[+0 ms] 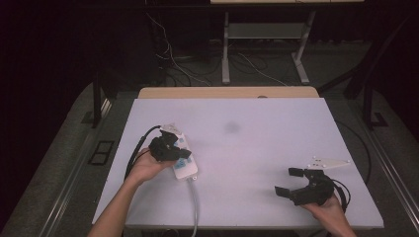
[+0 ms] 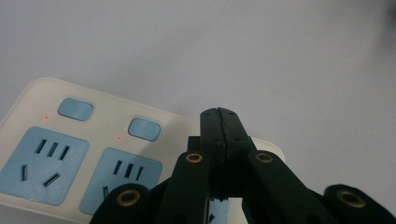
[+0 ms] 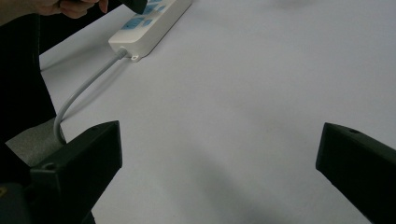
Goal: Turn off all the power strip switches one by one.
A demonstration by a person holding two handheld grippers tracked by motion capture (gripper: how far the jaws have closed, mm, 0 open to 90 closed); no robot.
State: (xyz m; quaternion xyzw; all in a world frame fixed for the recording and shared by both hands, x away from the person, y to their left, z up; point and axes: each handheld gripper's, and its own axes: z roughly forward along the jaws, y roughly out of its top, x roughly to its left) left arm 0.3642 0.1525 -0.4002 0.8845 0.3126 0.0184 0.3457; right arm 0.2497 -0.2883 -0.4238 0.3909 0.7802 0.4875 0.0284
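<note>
Left gripper (image 2: 219, 112) (jaws together) over, perhaps touching, power strip (image 2: 70, 154).

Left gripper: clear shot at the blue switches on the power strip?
Probably yes. The left gripper, jaws shut with nothing between them, hovers right over the power strip, and nothing lies between its tip and the nearest blue switch.

The premises read as a lab or recording workspace, not a home. My counter (image 1: 276, 143) is a bare white board laid over a wooden top, set against dark surroundings. Beyond my tongs, at the far side, loose cables (image 1: 170, 59) trail across a grey floor (image 1: 64, 148) beneath a metal-legged bench frame (image 1: 267, 44). A floor socket plate (image 1: 101, 152) sits left of my left tongs (image 1: 170, 148). Black stands (image 1: 97, 98) flank the counter.
</note>
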